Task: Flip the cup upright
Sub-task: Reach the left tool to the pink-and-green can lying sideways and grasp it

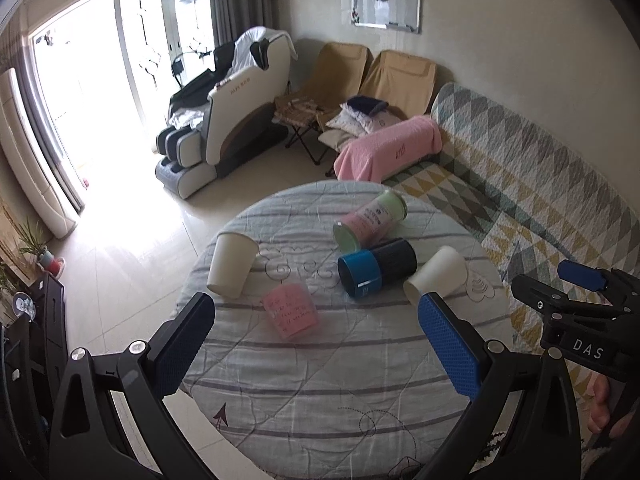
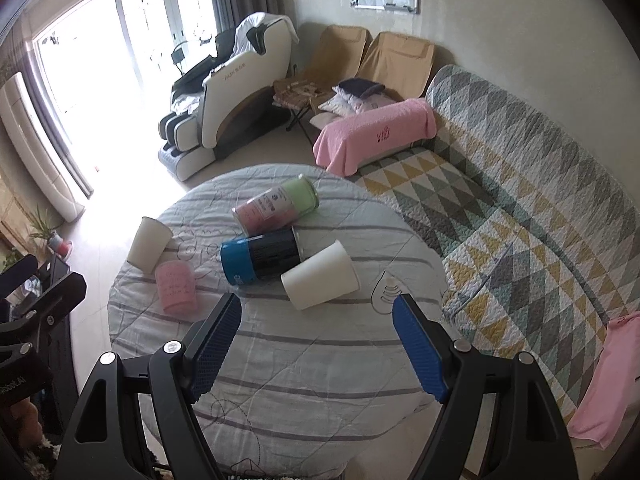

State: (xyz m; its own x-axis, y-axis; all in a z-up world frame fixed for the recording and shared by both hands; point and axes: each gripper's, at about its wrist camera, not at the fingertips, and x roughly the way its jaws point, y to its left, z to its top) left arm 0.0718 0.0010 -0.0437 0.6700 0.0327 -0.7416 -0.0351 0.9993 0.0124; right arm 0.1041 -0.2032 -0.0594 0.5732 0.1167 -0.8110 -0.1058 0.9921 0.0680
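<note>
1. I hold two grippers above a round table (image 1: 320, 400) covered in a grey striped quilted cloth.
2. My left gripper (image 1: 316, 344) has its two blue-padded fingers spread wide apart, with nothing between them. It hangs over the near part of the table.
3. My right gripper (image 2: 318, 348) is likewise spread wide and holds nothing. In the left wrist view it shows at the right edge, over the side of the table.
4. Five cups lie on the table, all on their sides as far as I can tell.
5. A white paper cup (image 1: 232, 264) lies at the left edge of the table, apart from the main cluster.
6. A pink cup (image 1: 291, 316) with small writing on it lies just beside that white cup, nearer to me.
7. A blue and black cup (image 1: 374, 268) lies in the middle, its blue end facing me.
8. A pink and green cup (image 1: 370, 220) lies just behind the blue and black one, touching or nearly touching it.
9. A second white paper cup (image 2: 320, 276) lies on the right, against the blue and black cup, its open mouth toward me.
10. Behind the table stands a sofa (image 2: 520, 200) with a triangle-patterned cover, and a pink towel (image 2: 372, 132) drapes its arm.
11. A white massage chair (image 1: 224, 120) stands near bright glass doors.
</note>
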